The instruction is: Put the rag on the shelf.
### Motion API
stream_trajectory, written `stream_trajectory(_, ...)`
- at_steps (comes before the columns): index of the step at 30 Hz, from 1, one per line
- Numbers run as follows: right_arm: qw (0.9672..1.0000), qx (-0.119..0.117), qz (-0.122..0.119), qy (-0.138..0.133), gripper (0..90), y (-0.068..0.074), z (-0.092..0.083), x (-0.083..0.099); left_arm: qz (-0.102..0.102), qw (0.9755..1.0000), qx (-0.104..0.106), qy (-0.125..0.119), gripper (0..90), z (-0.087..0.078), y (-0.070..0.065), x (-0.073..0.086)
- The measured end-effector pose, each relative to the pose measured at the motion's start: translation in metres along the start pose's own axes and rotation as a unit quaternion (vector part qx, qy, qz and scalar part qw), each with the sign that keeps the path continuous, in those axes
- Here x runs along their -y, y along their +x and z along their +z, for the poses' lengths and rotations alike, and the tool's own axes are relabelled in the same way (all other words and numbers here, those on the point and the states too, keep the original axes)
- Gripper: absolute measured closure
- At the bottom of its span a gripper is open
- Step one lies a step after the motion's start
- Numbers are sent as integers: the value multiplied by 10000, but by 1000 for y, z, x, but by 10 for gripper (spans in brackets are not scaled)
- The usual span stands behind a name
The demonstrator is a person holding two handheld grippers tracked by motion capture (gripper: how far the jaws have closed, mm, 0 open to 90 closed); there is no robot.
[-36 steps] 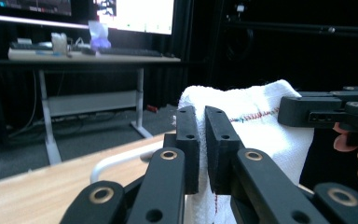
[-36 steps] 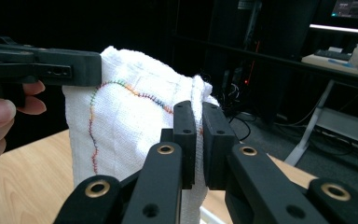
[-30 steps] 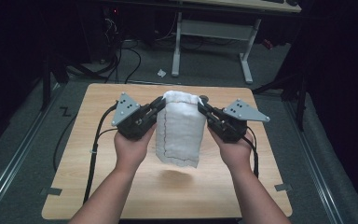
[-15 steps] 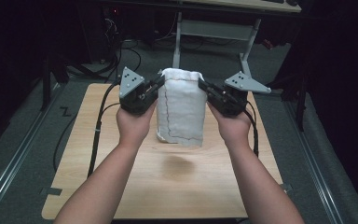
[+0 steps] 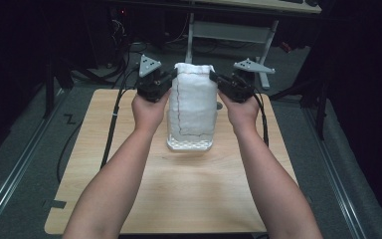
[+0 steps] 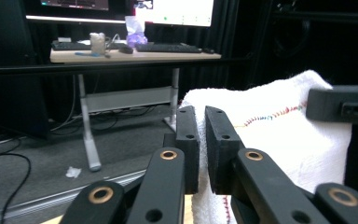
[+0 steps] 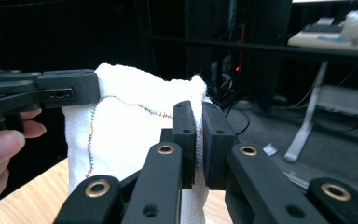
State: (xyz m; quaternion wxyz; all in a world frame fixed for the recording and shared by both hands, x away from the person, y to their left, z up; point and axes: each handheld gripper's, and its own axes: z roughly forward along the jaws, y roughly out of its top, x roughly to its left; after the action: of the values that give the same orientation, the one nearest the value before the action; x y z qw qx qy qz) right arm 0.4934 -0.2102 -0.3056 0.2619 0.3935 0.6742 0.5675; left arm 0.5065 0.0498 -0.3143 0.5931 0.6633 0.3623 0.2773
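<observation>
left gripper (image 5: 171, 79) clamped narrow on the left top corner of a white towel (image 5: 191, 112); right gripper (image 5: 214, 78) clamped likewise on the right top corner. towel hangs folded over the far middle of the wooden table (image 5: 179, 199), its lower edge at the tabletop. fabric is white terry with multicoloured stitching running along it; no readable writing or label.

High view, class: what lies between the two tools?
A white towel, hanging down toward the wooden table, with the left tool and right tool pinching its top corners.
</observation>
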Motion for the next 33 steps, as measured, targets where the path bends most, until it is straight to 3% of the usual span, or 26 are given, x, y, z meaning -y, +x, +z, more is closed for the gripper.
stream_trajectory(3,9999,15,4,120,860,-6,11,-1,-50,9999,-133,77,846,11,6,2)
stream_trajectory(6,9990,200,-170,359,860,-5,24,-1,-120,9991,-261,314,845,23,12,8)
stream_trajectory(8,9987,253,-123,433,859,-8,32,2,-126,9983,-306,476,844,29,14,12)
stream_trajectory(14,9957,398,-184,813,857,-15,50,16,-48,9934,-509,1028,832,46,14,27)
stream_trajectory(16,9948,454,-158,893,854,-18,53,20,-127,9916,-485,1193,796,50,16,32)
stream_trajectory(18,9931,549,-118,1029,792,-21,57,24,-274,9907,-416,1263,694,52,19,33)
stream_trajectory(19,9923,552,-43,1107,730,-23,59,26,-269,9908,-435,1249,664,51,20,33)
stream_trajectory(21,9926,509,-16,1101,701,-24,59,27,-344,9920,-424,1141,638,48,22,33)
stream_trajectory(23,9931,494,-82,1057,686,-22,59,27,-410,9918,-405,1142,627,47,24,33)
stream_trajectory(28,9932,446,-204,1052,641,-16,60,26,-296,9926,-391,1110,606,41,25,32)
stream_trajectory(33,9928,371,-395,1071,607,-6,61,26,-349,9936,-380,1001,603,34,26,27)
